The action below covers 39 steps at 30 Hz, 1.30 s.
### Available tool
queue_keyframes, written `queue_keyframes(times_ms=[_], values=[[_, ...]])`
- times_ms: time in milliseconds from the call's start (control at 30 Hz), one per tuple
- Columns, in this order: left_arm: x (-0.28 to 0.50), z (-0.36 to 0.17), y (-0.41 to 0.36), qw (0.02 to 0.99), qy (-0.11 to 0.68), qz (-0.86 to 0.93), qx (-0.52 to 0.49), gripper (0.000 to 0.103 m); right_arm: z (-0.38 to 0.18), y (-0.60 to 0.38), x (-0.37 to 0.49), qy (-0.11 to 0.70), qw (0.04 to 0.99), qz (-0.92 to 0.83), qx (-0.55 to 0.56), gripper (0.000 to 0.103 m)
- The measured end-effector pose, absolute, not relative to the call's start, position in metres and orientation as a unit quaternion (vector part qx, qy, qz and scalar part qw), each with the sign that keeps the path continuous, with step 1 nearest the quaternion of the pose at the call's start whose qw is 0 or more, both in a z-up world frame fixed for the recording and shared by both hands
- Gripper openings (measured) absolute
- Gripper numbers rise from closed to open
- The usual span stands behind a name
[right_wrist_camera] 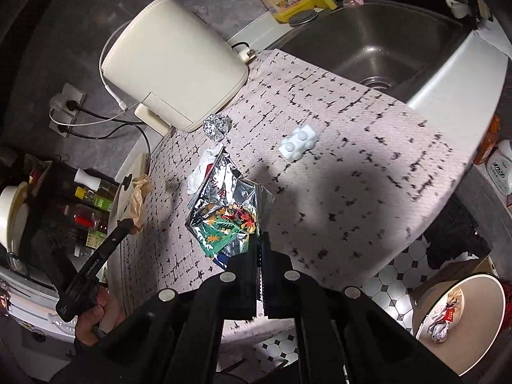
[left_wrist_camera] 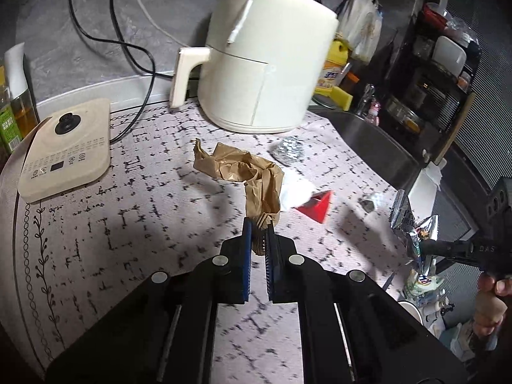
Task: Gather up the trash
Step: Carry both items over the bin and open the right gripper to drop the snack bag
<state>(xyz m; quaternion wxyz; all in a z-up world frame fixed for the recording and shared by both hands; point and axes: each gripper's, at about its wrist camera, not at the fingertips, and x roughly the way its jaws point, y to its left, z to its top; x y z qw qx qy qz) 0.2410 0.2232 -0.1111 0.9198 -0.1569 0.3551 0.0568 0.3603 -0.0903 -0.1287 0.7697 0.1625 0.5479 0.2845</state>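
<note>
My left gripper [left_wrist_camera: 259,228] is shut on the lower end of a crumpled brown paper [left_wrist_camera: 243,172], which hangs a little above the patterned mat [left_wrist_camera: 128,211]. My right gripper [right_wrist_camera: 260,240] is shut on a crinkled foil snack wrapper [right_wrist_camera: 224,214], also raised off the mat. The left wrist view shows that wrapper [left_wrist_camera: 406,224] at the right edge. Loose on the mat lie a foil ball [left_wrist_camera: 289,150], a white tissue [left_wrist_camera: 296,192], a red triangular piece [left_wrist_camera: 315,206] and a white bumpy plastic piece [right_wrist_camera: 297,144].
A cream air fryer [left_wrist_camera: 265,64] stands at the back of the mat and a cooker panel [left_wrist_camera: 67,153] at the left. The steel sink [right_wrist_camera: 377,48] lies beyond the mat's far right. On the tiled floor stands a round bin [right_wrist_camera: 473,284] with trash inside.
</note>
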Motion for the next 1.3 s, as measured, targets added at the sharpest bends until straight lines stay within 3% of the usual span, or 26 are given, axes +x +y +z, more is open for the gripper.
queue_keyframes(times_ms=[567, 1300], values=[[0.23, -0.107, 0.084, 0.921, 0.366, -0.001, -0.133, 0.008, -0.127, -0.246, 0.317, 0.539, 0.784, 0.235, 0.2, 0.003], [0.216, -0.166, -0.079, 0.889, 0.432, -0.095, -0.122, 0.008, -0.219, -0.419, 0.247, 0.595, 0.761, 0.114, 0.231, 0.004]])
